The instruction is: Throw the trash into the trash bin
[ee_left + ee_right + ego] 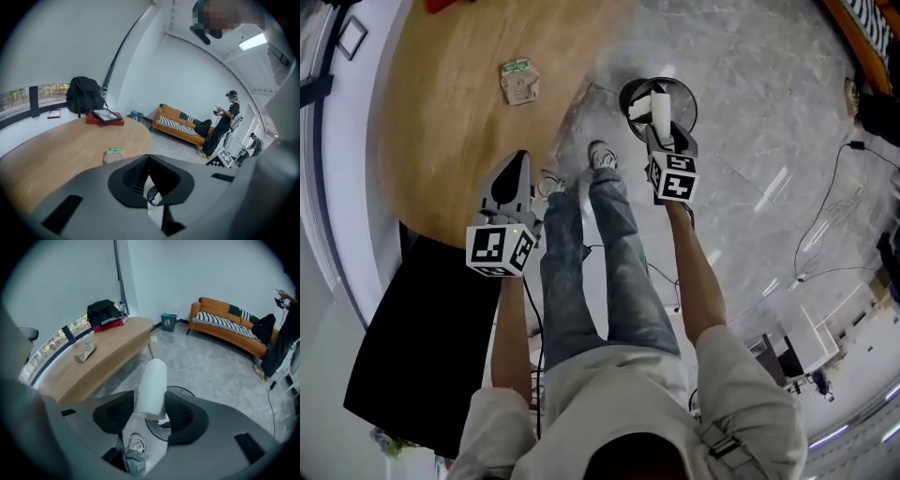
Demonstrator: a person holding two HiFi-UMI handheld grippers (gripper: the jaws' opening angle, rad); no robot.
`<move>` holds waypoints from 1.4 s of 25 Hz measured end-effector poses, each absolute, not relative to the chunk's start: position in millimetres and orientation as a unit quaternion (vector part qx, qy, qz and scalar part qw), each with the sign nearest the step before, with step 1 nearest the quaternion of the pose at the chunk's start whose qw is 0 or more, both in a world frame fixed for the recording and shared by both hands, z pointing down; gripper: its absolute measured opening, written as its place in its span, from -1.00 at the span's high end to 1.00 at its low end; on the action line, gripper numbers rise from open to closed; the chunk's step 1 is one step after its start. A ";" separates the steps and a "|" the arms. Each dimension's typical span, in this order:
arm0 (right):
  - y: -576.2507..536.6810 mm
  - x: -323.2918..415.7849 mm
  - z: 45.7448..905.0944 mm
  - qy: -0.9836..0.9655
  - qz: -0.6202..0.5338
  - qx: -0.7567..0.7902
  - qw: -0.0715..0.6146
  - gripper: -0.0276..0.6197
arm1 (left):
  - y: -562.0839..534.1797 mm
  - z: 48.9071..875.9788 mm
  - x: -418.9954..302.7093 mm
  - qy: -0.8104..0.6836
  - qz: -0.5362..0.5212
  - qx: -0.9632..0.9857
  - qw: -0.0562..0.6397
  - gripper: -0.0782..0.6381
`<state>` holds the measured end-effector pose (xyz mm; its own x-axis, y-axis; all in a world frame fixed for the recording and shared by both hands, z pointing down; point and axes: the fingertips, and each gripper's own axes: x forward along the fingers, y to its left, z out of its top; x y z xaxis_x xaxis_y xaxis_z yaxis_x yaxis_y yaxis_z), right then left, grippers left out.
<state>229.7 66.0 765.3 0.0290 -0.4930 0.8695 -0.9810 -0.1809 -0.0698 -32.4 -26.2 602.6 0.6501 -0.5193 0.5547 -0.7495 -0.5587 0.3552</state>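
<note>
Right gripper (149,409) clamps a white paper roll (152,380) between its jaws, and the roll sticks out past the tips. It hangs directly above the round trash bin (688,97), which stands on the grey marble floor (750,141) just off the table's edge. Left gripper (149,158) has its jaws closed together with nothing between them, above the wooden table (441,131) at the edge nearest the person. Farther in on the table lies a crumpled green-and-tan carton (518,81), well apart from both grippers.
</note>
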 end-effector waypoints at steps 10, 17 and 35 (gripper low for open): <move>99.3 276.1 784.2 -0.534 0.428 0.670 0.287 0.05 | -14.0 606.4 13.5 -0.326 0.223 0.875 0.280 0.73; 73.2 251.3 773.1 -0.575 0.427 0.647 0.263 -0.03 | -10.5 601.1 13.7 -0.339 0.214 0.872 0.282 0.73; -74.4 40.5 720.4 -0.704 0.408 0.536 0.225 -0.11 | -14.4 580.4 -126.0 -0.470 0.173 0.810 0.306 0.73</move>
<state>40.5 -74.4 720.4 -0.3235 -0.5709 0.7546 -0.9385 0.0921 -0.3326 -126.0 -14.4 580.4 0.4981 -0.6551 0.5681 -0.8671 -0.3706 0.3329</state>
